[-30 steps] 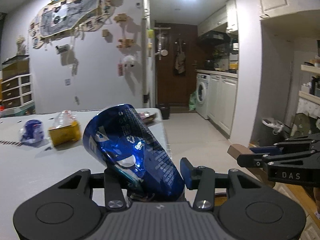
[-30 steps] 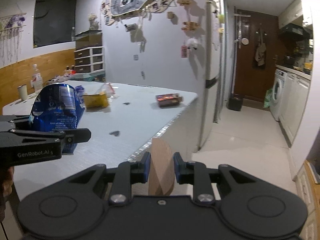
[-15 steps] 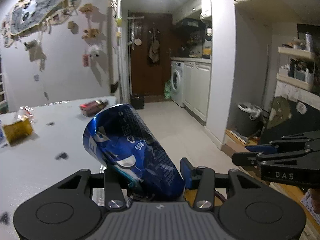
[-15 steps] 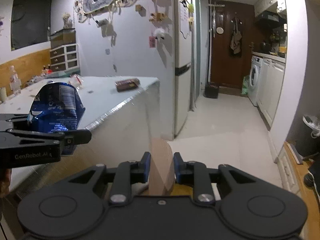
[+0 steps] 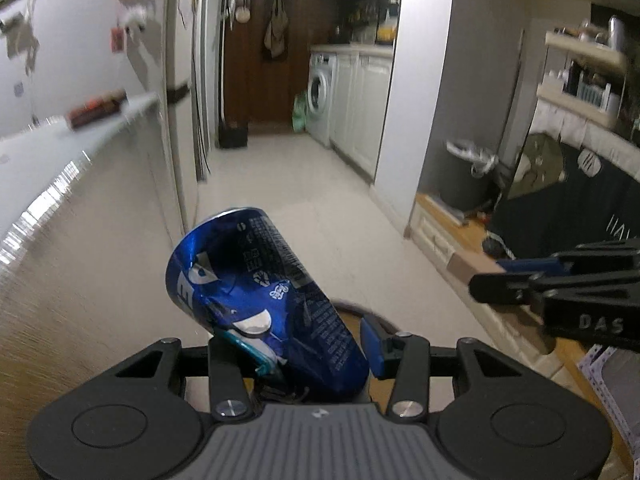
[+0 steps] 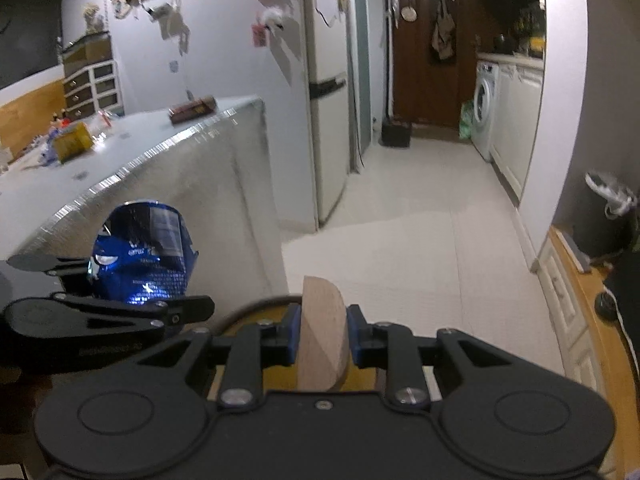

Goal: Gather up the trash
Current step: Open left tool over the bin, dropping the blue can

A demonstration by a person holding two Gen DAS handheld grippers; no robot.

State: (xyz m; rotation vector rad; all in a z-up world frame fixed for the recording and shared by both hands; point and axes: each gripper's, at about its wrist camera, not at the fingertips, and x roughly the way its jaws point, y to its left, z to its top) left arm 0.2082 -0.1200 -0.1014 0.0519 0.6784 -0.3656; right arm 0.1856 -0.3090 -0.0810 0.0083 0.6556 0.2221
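The bench [image 6: 168, 168] stood left; a lined bin [image 5: 468, 176] waited right. Left tongs [image 5: 294, 354] pinched a can [image 5: 264, 300], right tongs [image 6: 323, 338] cardboard [image 6: 322, 332].

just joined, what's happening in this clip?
Trash collection, mid-carry. The left gripper is shut on a crushed blue can; the right gripper is shut on a flattened brown paper cup. Both are off the table, where a yellow packet and a dark wrapper remain. A lined bin stands ahead right.

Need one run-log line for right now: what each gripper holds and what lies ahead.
left gripper: shut on crushed blue can | right gripper: shut on cardboard piece | ahead: lined trash bin by wall | table: wrappers left
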